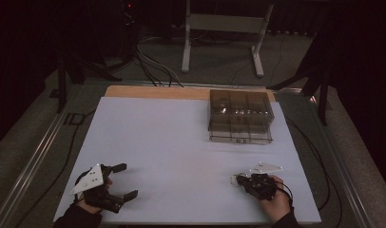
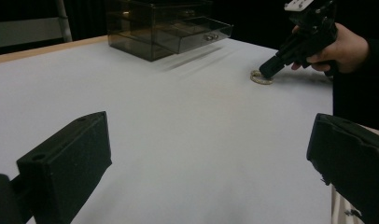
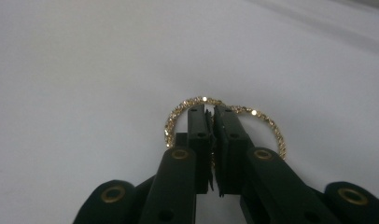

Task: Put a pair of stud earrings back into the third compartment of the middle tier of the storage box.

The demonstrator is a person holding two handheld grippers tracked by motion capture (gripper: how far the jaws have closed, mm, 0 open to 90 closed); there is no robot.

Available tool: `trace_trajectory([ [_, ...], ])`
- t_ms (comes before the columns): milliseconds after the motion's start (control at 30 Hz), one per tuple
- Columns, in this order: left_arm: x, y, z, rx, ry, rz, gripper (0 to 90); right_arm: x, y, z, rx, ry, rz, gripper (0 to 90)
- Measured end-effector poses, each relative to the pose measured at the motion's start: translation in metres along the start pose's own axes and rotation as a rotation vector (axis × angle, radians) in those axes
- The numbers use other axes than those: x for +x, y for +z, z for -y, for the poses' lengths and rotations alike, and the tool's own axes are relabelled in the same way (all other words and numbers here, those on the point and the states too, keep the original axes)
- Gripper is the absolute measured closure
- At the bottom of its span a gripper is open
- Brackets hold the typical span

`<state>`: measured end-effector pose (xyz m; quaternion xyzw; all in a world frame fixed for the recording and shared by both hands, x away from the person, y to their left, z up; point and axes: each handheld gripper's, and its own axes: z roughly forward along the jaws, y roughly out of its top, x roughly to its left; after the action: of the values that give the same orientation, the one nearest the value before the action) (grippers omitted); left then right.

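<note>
A thin gold bracelet (image 3: 178, 114), a round hoop of small glittering links that catch the light along its far arc, lies flat on the white table (image 1: 181, 142) near its front right part, seen close in the right gripper view. The right gripper (image 3: 211, 114) stands over it with its two black jaws drawn together, pinching the far rim of the hoop between them. In the left gripper view the bracelet (image 2: 260, 78) shows as a pale ring under the tip of that gripper (image 2: 268, 71), held in a hand (image 2: 339, 49). The left gripper (image 1: 128, 181) rests at the front left of the table, jaws spread wide and holding nothing. A smoky clear drawer box (image 1: 240, 115) sits toward the far right side, well apart from both.
</note>
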<state>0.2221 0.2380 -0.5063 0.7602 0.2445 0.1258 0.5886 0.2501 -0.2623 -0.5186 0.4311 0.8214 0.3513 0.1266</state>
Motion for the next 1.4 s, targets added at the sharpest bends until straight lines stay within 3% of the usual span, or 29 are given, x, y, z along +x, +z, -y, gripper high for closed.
trace_trajectory([
  [433,0.001,0.003,0.002,0.009,-0.006,0.013,0.8,0.004,-0.016,-0.011,-0.055,-0.005,-0.006,86.7],
  [933,0.002,0.003,0.001,0.001,-0.014,0.012,0.8,0.009,-0.032,-0.033,-0.096,-0.061,-0.002,86.7],
  [1400,0.002,0.003,0.001,0.005,-0.014,0.011,0.8,0.001,-0.047,-0.061,-0.152,-0.087,0.03,86.8],
])
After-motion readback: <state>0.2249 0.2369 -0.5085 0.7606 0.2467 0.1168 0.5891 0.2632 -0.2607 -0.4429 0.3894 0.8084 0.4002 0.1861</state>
